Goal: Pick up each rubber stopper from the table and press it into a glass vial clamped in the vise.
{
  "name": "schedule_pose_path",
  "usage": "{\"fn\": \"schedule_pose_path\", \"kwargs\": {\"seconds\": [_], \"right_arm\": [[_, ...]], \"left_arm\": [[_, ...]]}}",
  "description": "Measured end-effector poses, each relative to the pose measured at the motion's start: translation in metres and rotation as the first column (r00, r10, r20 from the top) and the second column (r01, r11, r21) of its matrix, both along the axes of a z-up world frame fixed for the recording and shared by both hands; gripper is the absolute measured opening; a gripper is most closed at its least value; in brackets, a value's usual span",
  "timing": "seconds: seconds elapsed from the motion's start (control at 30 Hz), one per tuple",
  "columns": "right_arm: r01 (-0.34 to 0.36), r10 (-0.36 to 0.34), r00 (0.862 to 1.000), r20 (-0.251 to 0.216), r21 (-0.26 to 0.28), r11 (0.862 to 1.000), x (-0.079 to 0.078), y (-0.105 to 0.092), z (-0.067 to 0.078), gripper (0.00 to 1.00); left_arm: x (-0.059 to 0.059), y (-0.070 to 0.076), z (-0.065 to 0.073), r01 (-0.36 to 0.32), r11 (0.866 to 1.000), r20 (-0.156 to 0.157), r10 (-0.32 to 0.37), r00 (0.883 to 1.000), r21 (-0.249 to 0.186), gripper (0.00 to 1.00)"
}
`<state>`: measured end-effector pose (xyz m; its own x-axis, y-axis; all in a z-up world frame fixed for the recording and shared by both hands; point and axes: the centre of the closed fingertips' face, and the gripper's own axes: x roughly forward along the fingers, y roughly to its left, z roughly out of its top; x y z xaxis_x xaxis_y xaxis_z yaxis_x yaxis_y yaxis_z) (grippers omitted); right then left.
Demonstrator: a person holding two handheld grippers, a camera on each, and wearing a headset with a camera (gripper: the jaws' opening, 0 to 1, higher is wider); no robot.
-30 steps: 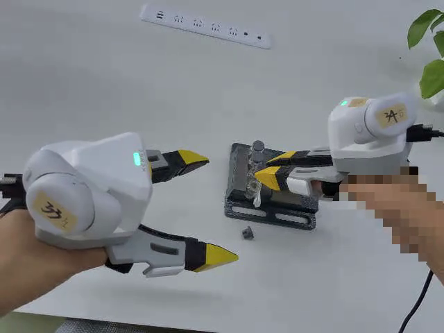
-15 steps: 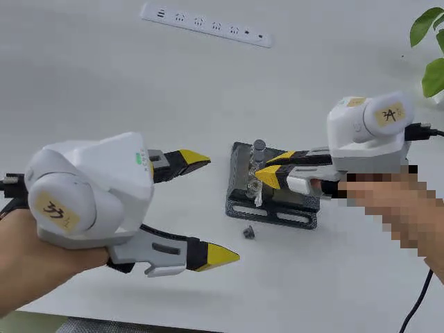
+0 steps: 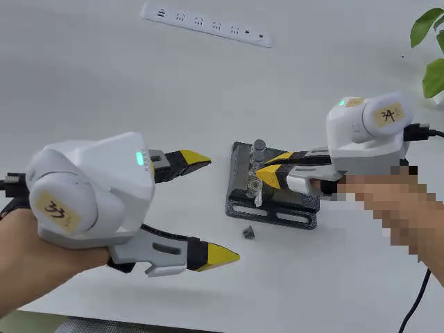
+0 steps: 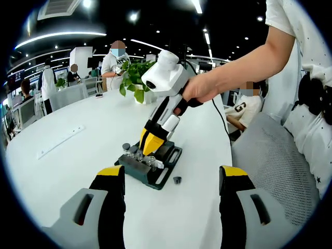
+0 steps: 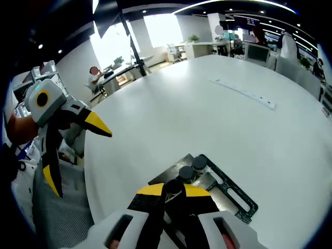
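left claw: released, its two jaws spread wide with nothing between the yellow tips. It is held over the near left part of the bench, tips pointing right toward the vise and well apart from it.
right claw: clenched on a dark stopper, yellow tips almost together. It reaches in from the right over the vise.
held stopper: pinched between the right claw's tips, directly over the nearest vial of the row. Whether it sits in the vial's mouth cannot be told.
vise: black, flat on the bench right of the middle, under the right claw's tips.
vials: a short row of clear glass, upright in the left side of the vise and running from near to far.
far vial: topped with a grey stopper. In the right gripper view the two vials beyond the held stopper both carry dark stoppers.
loose stopper: small and dark, on the bench just near of the vise and not touching it. It is apart from both claws.
bench: white, plain surface.
power strip: white, lying along the far side, well apart from the vise.
plant: green leaves at the far right edge.
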<state>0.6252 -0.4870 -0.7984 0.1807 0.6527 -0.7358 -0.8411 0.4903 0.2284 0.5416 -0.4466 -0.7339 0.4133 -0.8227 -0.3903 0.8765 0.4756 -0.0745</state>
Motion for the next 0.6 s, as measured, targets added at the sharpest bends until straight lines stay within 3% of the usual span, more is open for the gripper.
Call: {"fn": "schedule_pose_path", "kwargs": {"seconds": [0.6], "right_arm": [[-0.058, 0.059, 0.998, 0.016, -0.049, 0.997, 0.0014, 0.0003, 0.0012, 0.06]], "left_arm": [[0.0006, 0.0023, -0.0001, -0.007, 1.0, 0.004, 0.007, 1.0, -0.005, 0.72]]}}
